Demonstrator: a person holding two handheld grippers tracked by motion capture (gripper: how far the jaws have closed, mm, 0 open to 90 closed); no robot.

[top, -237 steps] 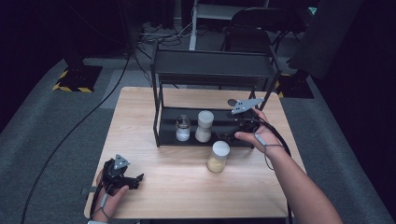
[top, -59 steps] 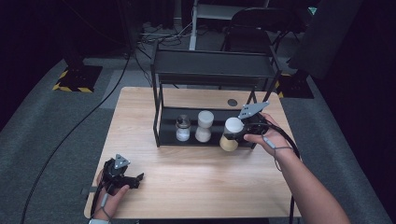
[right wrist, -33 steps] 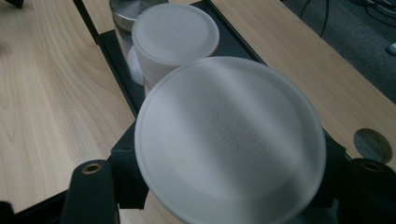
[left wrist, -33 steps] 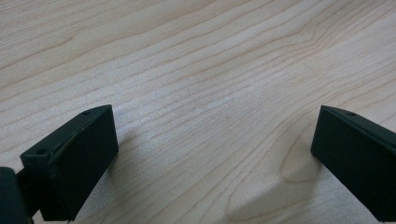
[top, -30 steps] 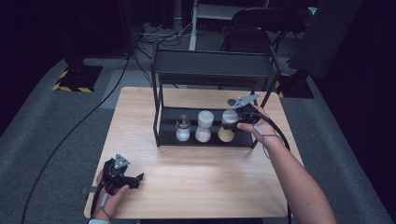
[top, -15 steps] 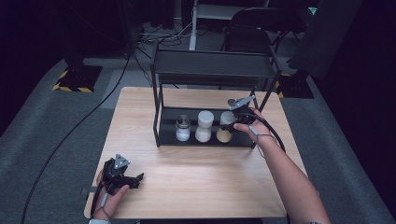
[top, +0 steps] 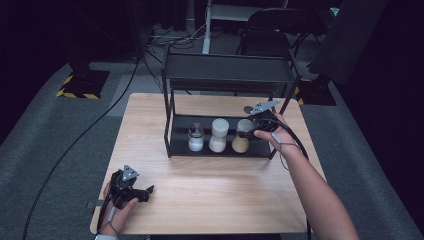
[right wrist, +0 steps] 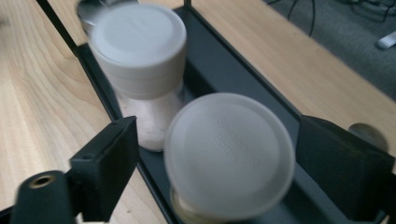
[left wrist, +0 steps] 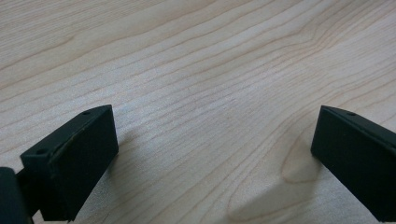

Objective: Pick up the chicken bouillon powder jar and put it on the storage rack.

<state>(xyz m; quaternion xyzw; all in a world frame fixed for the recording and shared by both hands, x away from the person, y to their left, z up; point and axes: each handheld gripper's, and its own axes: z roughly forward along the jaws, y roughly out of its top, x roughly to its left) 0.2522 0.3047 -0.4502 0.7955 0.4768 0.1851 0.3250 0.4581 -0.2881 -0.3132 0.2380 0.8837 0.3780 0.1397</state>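
left gripper (top: 142, 191): rests on the wooden table (top: 215, 200) at its near left corner, held by the left hand (top: 117, 207); in the left gripper view its jaws stand wide apart with bare wood grain between them.
right gripper (top: 251, 131): held by the right hand (top: 277, 137) at the right end of the rack's lower shelf; jaws spread wide on either side of the yellow-filled jar, with a gap showing at each side of the lid, so it grips nothing.
yellow-filled jar (right wrist: 229, 154): between the right gripper's jaws, standing upright on the lower shelf, pale round lid facing up.
white-filled jar (right wrist: 140, 65): just beyond the yellow-filled jar, along the same shelf, upright, close beside it.
small shaker (top: 195, 137): farthest from the right gripper along the shelf, past the white-filled jar.
black rack (top: 227, 75): stands on the table, its upper shelf above the right gripper and the three jars.
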